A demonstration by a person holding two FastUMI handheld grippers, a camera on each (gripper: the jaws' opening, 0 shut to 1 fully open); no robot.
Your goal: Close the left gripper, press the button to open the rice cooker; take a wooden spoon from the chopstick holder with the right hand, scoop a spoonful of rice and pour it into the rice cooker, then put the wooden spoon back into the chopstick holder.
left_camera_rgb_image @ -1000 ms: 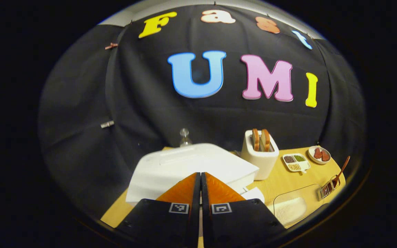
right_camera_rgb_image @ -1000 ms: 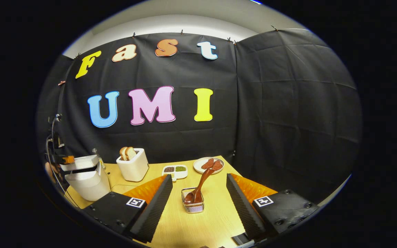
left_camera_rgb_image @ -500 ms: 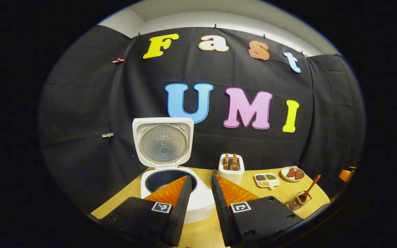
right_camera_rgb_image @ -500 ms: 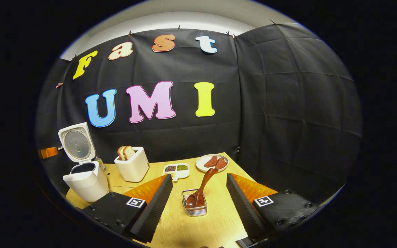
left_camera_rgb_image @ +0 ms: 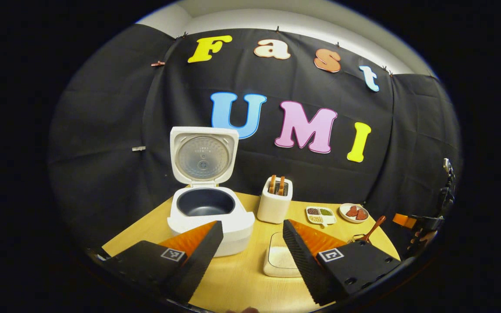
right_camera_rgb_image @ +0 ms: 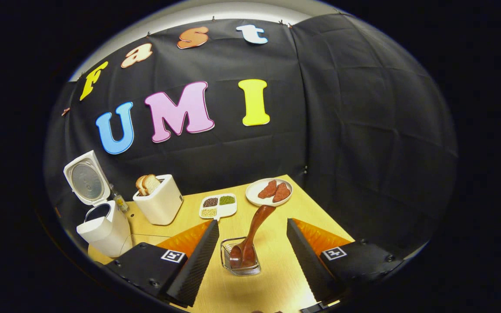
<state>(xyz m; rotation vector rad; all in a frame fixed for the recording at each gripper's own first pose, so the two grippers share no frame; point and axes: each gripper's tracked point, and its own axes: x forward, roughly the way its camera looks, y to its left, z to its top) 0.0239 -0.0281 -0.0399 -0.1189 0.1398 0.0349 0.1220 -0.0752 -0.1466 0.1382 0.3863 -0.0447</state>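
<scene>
Rice cooker (left_camera_rgb_image: pixel 209 217) sits at the left of the wooden surface (left_camera_rgb_image: pixel 242 278), lid (left_camera_rgb_image: pixel 202 154) standing straight up, dark inner pot (left_camera_rgb_image: pixel 205 202) exposed. In the right gripper view it shows at far left (right_camera_rgb_image: pixel 102 228), lid up as well.

Left gripper (left_camera_rgb_image: pixel 250 250): jaws apart, nothing between them, hovering above the surface in front of the cooker. Between the jaws, a clear dish of white rice (left_camera_rgb_image: pixel 282 259) lies on the surface, just right of the cooker.

Right gripper (right_camera_rgb_image: pixel 252 245): jaws apart, nothing gripped. The wire chopstick holder (right_camera_rgb_image: pixel 239 263) lies between the two fingers, low in frame. Wooden spoon (right_camera_rgb_image: pixel 250 239) stands in it bowl down, handle leaning up and to the right, not touched by either finger. In the left gripper view the spoon (left_camera_rgb_image: pixel 373 228) and holder sit at the right edge of the surface, partly hidden behind the right finger.

Other items at the back of the surface: white toaster (right_camera_rgb_image: pixel 158 204) with two bread slices in it, just right of the cooker; small divided tray (right_camera_rgb_image: pixel 218 205) with dark, green and pale grains; white plate (right_camera_rgb_image: pixel 269 191) with reddish pieces. A small bottle (right_camera_rgb_image: pixel 119 201) stands between cooker and toaster.

At the far right of the left gripper view, the other gripper (left_camera_rgb_image: pixel 420 221) shows with a hand (left_camera_rgb_image: pixel 424 237) on it.
</scene>
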